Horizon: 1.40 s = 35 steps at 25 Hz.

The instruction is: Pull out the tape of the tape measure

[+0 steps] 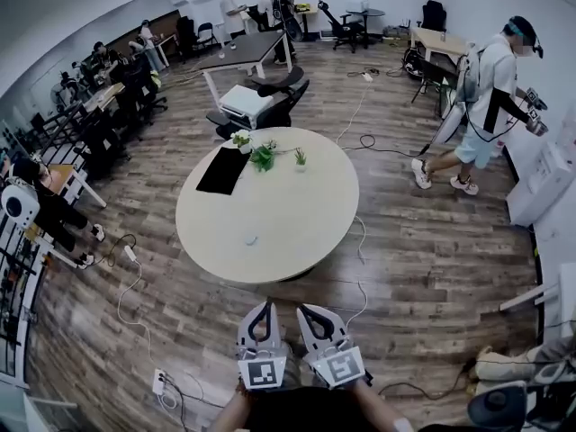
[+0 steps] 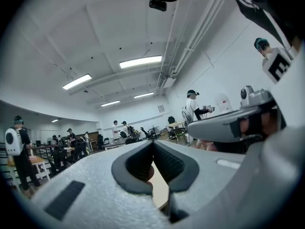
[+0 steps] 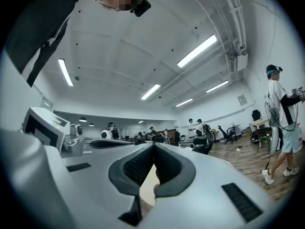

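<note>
Both tools were held low and close to the person, side by side over the wooden floor, short of the round table. The left gripper had its jaws pressed together with nothing between the dark pads, and the right gripper was likewise closed and empty. The tape measure was probably the small pale, rounded object lying alone on the near part of the tabletop, though it was too small in the head view to be sure. It sat well apart from both grippers. Judged as such, it would be a light, hard, smooth-sided case that could skid or twist on the table under a pull. One gripper should therefore clamp the case across its flat sides while the other pinched the end hook of the tape. The blade itself would be thin and springy, inclined to kink if bent sideways and to snap back if let go. The only containers were a few small pots on the far side of the table, each holding a green plant, next to a flat black mat. None of them was near the pale object.
</note>
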Each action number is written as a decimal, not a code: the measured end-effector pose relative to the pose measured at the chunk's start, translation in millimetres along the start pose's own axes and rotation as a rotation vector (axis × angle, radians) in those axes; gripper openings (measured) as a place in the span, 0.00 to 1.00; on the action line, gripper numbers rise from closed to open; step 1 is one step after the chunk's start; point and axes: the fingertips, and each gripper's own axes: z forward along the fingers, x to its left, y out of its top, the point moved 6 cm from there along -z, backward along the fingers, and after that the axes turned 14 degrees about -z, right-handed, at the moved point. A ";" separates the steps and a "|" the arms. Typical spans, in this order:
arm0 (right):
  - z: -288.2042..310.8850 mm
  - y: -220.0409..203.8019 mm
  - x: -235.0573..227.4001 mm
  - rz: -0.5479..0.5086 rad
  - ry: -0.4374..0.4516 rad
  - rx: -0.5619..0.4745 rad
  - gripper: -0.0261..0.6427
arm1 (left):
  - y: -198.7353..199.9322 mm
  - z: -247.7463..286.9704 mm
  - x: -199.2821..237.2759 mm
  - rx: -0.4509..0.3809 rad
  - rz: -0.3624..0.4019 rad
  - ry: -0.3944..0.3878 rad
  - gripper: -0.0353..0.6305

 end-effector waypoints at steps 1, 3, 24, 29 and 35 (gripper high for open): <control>0.7 -3.4 1.9 -0.001 0.014 0.009 0.04 | -2.1 1.6 0.2 0.005 0.002 0.001 0.07; 3.4 -11.2 3.3 0.019 0.027 0.034 0.04 | -7.2 4.1 1.6 0.012 -0.007 0.007 0.07; 111.9 -57.1 -43.6 -0.017 0.073 0.186 0.04 | -47.0 127.3 71.0 0.050 -0.114 -0.009 0.07; 151.5 -61.9 -54.9 -0.039 0.087 0.222 0.04 | -53.6 160.1 100.5 0.082 -0.146 -0.007 0.07; 213.8 -74.8 -66.1 -0.061 0.131 0.285 0.04 | -64.2 206.3 147.4 0.065 -0.179 0.033 0.07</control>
